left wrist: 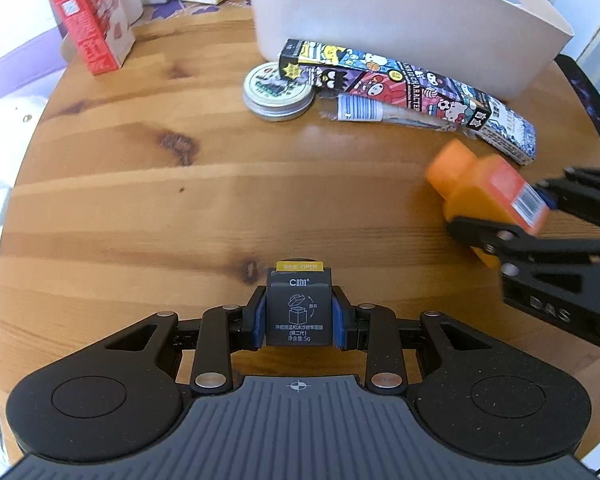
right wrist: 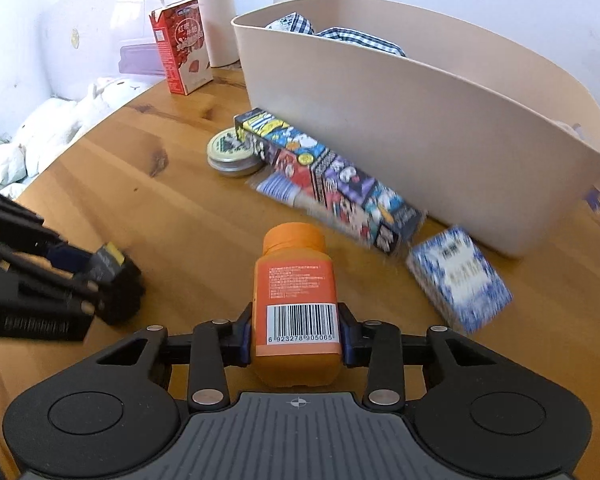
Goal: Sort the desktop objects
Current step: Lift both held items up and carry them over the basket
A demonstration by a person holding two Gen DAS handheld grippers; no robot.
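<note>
Both claws loaded: left gripper [left wrist: 299,316] clamped on dark box [left wrist: 299,308], right gripper [right wrist: 296,330] clamped on orange bottle [right wrist: 294,300], both over table [left wrist: 140,200]. Bin [right wrist: 420,120] holds checked cloth only, as far as visible. Tin [right wrist: 232,156], cartoon box [right wrist: 328,184], blue packet [right wrist: 460,276] remain outside.

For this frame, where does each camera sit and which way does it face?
Left wrist: on the left gripper, angled down across the wooden table; its jaws clamp a dark box.
Right wrist: on the right gripper, facing the beige bin; jaws grip an orange bottle.
Shared: bin, round tin, each other's gripper.
</note>
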